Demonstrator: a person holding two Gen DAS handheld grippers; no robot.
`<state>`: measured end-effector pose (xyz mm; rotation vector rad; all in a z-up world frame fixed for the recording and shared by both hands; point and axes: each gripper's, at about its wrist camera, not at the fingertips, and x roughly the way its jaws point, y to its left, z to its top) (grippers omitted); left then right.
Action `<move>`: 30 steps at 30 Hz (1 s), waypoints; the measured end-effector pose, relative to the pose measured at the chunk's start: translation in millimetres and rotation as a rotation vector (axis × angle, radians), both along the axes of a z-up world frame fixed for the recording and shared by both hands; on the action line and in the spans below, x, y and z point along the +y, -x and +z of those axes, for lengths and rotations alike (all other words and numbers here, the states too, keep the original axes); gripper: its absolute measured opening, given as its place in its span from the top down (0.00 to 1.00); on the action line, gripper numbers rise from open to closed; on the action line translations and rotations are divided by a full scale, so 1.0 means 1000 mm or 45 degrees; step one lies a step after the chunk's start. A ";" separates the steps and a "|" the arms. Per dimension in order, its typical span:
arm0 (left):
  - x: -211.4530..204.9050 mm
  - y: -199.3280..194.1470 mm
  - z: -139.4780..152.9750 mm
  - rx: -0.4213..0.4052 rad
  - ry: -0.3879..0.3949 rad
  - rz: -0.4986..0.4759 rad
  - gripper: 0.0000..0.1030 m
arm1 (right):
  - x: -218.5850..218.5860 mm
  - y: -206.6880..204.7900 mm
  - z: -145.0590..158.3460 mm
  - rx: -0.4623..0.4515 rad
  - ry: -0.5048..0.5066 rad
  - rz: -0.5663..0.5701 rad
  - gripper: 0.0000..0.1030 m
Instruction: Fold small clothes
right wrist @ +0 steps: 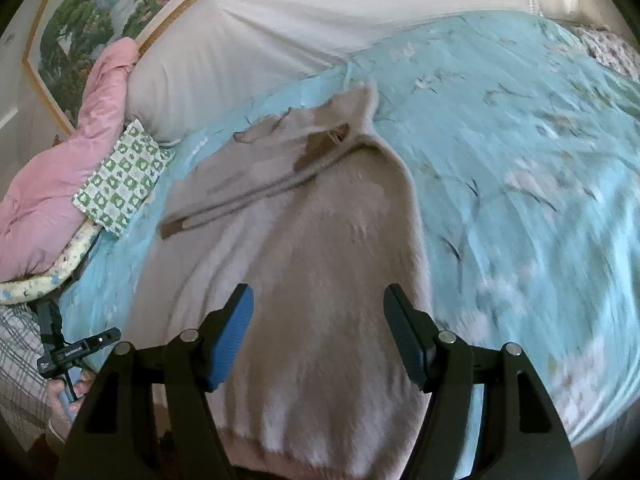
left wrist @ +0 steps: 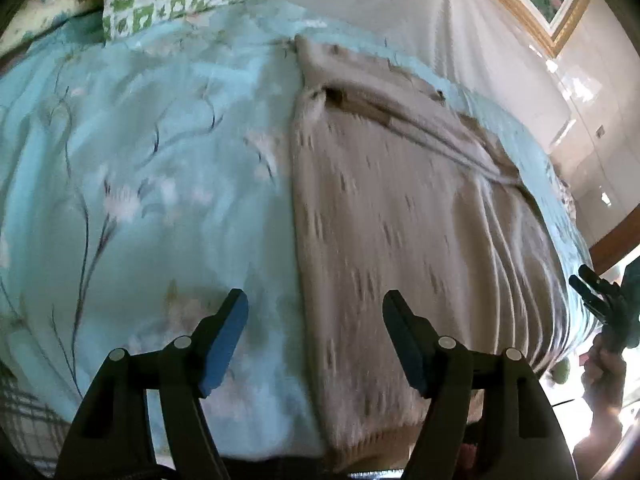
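Your left tool (left wrist: 315, 338) hangs above the near edge of the bed, fingers spread wide with nothing between them, one over the blue floral bedspread (left wrist: 132, 168) and the other over the beige sweater (left wrist: 384, 208). Your right tool (right wrist: 318, 334) is released too, hovering straight over the sweater's lower body near its hem. The sweater lies flat on the bedspread, collar pointing away from you toward the white pillow (right wrist: 256, 40). Beyond the collar there's a green checkered cloth (right wrist: 122, 182), a pink blanket (right wrist: 76, 152) and a framed landscape painting (right wrist: 92, 4).
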<state>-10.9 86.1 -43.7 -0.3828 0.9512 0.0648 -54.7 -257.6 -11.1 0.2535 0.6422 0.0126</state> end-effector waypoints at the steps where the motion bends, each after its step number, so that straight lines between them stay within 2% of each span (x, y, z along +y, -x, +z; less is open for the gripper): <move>1: -0.002 0.005 -0.002 0.003 -0.004 -0.007 0.32 | -0.002 0.005 -0.003 0.005 -0.006 -0.002 0.34; 7: -0.018 0.037 -0.009 0.013 -0.015 -0.080 0.27 | -0.012 0.035 -0.020 0.039 -0.029 -0.020 0.34; 11: -0.029 0.053 -0.018 0.009 0.031 -0.153 0.26 | -0.013 0.057 -0.031 0.070 -0.027 0.019 0.34; 17: -0.042 0.057 -0.035 0.017 0.129 -0.221 0.28 | -0.011 0.075 -0.044 0.098 0.007 0.118 0.34; 20: -0.045 0.055 -0.036 -0.003 0.123 -0.228 0.38 | -0.008 0.078 -0.050 0.106 0.015 0.173 0.34; 21: -0.044 0.056 -0.035 -0.014 0.118 -0.225 0.55 | -0.009 0.078 -0.052 0.111 0.011 0.189 0.34; 22: -0.043 0.057 -0.035 -0.017 0.107 -0.221 0.78 | -0.009 0.078 -0.054 0.113 0.011 0.199 0.34; 23: -0.041 0.058 -0.035 -0.017 0.120 -0.226 0.91 | -0.009 0.078 -0.056 0.115 0.011 0.209 0.34; 26: -0.034 0.060 -0.036 -0.030 0.168 -0.232 0.91 | -0.014 0.082 -0.059 0.119 -0.006 0.237 0.34; 28: -0.036 0.061 -0.036 -0.030 0.148 -0.244 0.91 | -0.016 0.083 -0.062 0.130 -0.022 0.257 0.34; 29: -0.038 0.060 -0.038 -0.016 0.135 -0.255 0.89 | -0.017 0.082 -0.065 0.148 -0.040 0.287 0.34; 30: -0.041 0.058 -0.041 0.013 0.137 -0.268 0.81 | -0.016 0.082 -0.067 0.159 -0.046 0.305 0.34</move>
